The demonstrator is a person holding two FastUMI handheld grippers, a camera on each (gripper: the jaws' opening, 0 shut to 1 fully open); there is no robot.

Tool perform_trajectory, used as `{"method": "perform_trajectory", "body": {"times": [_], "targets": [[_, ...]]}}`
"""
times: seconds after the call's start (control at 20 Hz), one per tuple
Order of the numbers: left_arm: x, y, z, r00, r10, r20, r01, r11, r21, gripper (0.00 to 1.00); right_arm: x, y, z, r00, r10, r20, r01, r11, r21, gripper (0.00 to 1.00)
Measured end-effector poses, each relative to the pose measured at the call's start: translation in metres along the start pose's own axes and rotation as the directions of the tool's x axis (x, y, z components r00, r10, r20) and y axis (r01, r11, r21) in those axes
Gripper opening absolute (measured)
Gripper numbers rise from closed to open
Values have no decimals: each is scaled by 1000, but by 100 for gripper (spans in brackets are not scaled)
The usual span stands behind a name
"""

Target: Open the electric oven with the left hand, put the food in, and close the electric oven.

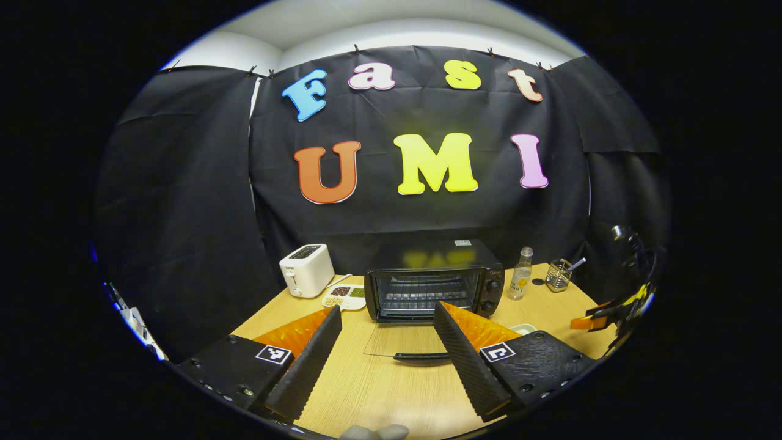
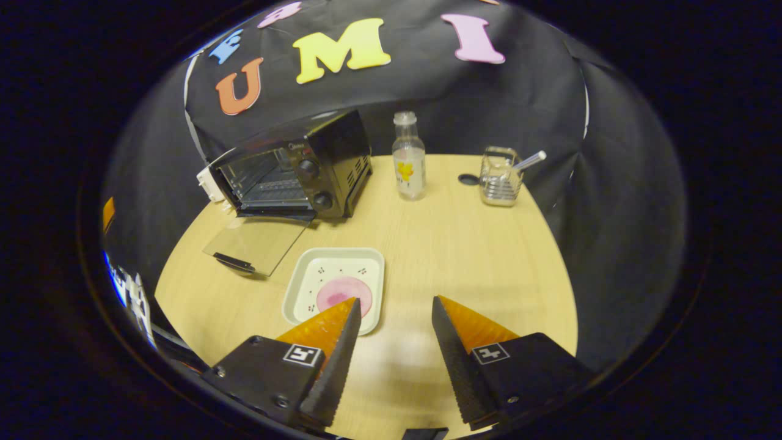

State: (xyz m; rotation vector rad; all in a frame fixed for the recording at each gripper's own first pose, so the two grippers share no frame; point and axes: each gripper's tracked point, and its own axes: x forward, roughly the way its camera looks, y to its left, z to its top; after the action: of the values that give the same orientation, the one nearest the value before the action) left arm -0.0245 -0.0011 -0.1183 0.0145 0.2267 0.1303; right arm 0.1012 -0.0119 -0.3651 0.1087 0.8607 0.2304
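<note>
Oven (image 1: 434, 280) door down. Both tongs (image 1: 387, 342) (image 2: 394, 333) wide, empty. Plate (image 2: 335, 287) mid-counter: stiff, probably slippery; grip its rim.

Cloth-walled booth, kitchen tabletop: oven (image 1: 435, 280), toaster (image 1: 306, 269)

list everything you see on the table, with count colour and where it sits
oven: 1, black, back middle of table, glass door folded down open
toaster: 1, white, left of oven
divided dish: 1, white, between toaster and oven
bottle: 1, clear, right of oven
wire basket: 1, silver, far right, holds a straw-like stick
tray: 1, white, in front of oven, pink food on it
table: 1, light wood
left gripper: 1, black and orange, open, facing oven
right gripper: 1, black and orange, open, near tray
</note>
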Motion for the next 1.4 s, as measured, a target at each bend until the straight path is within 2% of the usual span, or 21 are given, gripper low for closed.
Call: {"method": "perform_trajectory", "body": {"times": [0.05,0.1,0.3,0.35,0.45,0.5,0.6,0.7,0.75,0.8,0.85,0.9,0.95,1.0,1.1,1.2,1.4], "targets": [[-7,1,5,1000,18,2,-18,1000,-11,96,14,3,0,999,21,-27,-21,1000,13,72],[-13,1,10,999,34,9,-34,999,-21,96,26,7,0,998,50,-50,-49,999,15,67],[-28,-3,20,995,102,8,-102,994,-33,96,65,15,-1,984,116,-135,-115,993,10,60],[-33,1,18,993,118,2,-117,993,-34,96,73,15,-3,980,123,-158,-122,992,16,53],[-37,-1,17,991,136,-8,-137,990,-36,96,87,15,1,975,122,-186,-118,992,36,48],[-39,-2,18,990,144,-13,-144,989,-36,96,93,14,0,971,123,-207,-113,992,59,42],[-43,-4,15,987,158,-26,-159,987,-32,96,98,20,-6,951,160,-264,-130,983,129,36],[-46,-2,14,984,174,-33,-175,984,-26,96,99,20,-16,931,167,-325,-124,981,150,31],[-46,-1,14,983,181,-33,-182,983,-28,96,102,19,-14,934,154,-322,-112,983,145,22],[-46,0,14,982,188,-35,-189,981,-33,96,100,16,-16,930,146,-338,-102,984,144,28],[-47,1,14,980,194,-37,-195,980,-40,96,103,14,-15,924,130,-359,-81,985,150,24],[-47,1,14,980,197,-35,-199,979,-48,96,100,13,-14,918,125,-377,-66,984,164,9],[-47,2,13,979,202,-35,-204,978,-54,96,103,13,-16,905,137,-402,-65,980,187,13],[-48,3,11,978,207,-34,-208,976,-59,96,105,15,-16,893,152,-423,-68,976,208,10],[-51,4,9,978,207,-26,-209,975,-71,96,103,14,-15,875,197,-441,-90,963,252,4],[-53,6,10,979,203,-13,-203,977,-68,96,102,16,-14,863,260,-434,-121,939,323,4],[-55,14,10,983,182,4,-182,981,-63,96,94,17,-14,874,341,-347,-158,873,462,4]]}}
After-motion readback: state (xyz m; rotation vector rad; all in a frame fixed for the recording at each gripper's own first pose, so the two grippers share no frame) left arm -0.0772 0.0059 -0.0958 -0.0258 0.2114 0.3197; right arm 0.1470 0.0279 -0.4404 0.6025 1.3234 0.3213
